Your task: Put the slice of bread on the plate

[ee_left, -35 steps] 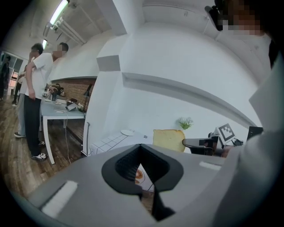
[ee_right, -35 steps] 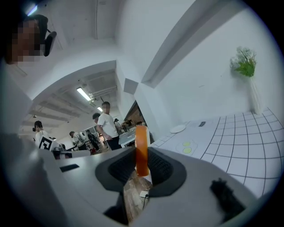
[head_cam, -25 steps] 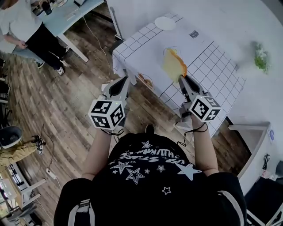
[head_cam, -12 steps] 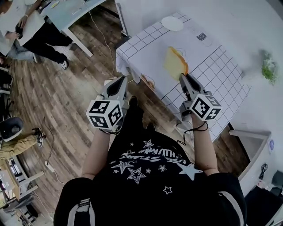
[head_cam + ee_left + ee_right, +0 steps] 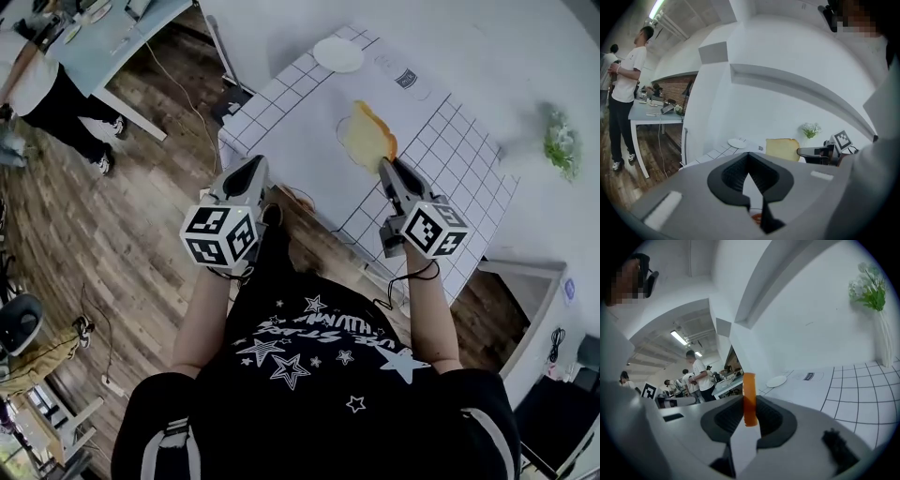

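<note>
Flowers (image 5: 561, 142) stand near the grid-patterned tablecloth (image 5: 450, 159).

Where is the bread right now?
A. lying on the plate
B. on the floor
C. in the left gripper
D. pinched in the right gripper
D: the slice of bread is clamped between the right gripper's jaws, and the white plate is bare.

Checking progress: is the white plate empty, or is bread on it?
Empty: the plate lies bare on the table; the bread slice is in the right claw.
</note>
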Tool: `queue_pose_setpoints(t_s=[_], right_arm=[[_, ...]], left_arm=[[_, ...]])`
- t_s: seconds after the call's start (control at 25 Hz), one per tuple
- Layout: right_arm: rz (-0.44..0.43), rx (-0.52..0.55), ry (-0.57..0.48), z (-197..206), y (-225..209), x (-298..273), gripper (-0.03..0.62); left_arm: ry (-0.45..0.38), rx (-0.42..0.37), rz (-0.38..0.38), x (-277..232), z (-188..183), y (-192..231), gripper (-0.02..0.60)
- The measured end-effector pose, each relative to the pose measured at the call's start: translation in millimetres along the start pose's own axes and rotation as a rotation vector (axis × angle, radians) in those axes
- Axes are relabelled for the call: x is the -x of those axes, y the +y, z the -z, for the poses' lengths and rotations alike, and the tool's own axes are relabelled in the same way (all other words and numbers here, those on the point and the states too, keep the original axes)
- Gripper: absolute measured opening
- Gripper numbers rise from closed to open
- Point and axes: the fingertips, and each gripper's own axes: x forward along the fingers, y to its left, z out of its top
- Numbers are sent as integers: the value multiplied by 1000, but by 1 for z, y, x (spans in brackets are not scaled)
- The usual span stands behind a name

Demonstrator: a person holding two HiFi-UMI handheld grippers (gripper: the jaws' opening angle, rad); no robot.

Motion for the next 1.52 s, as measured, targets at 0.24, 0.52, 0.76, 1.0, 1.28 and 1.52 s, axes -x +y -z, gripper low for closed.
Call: queue_pose_setpoints(t_s=[0.24, 0.52, 0.76, 1.0, 1.28, 1.52], right_arm=[[58, -16, 4, -8, -24, -48, 86], [131, -8, -10, -32, -39, -110, 86], [221, 6, -12, -47, -53, -142, 86], [290, 47, -13, -68, -70, -181, 86], [358, 124, -2, -86, -91, -222, 86], [429, 285, 89, -90, -109, -248, 86]], left_arm=[[27, 5, 50, -54, -14, 36, 9], [56, -8, 107, -111, -47, 80, 9], [89, -36, 193, -159, -71, 106, 9], [101, -53, 256, -203, -93, 129, 9], [127, -51, 308, -241, -97, 144, 9], [119, -42, 336, -264, -105, 148, 9]])
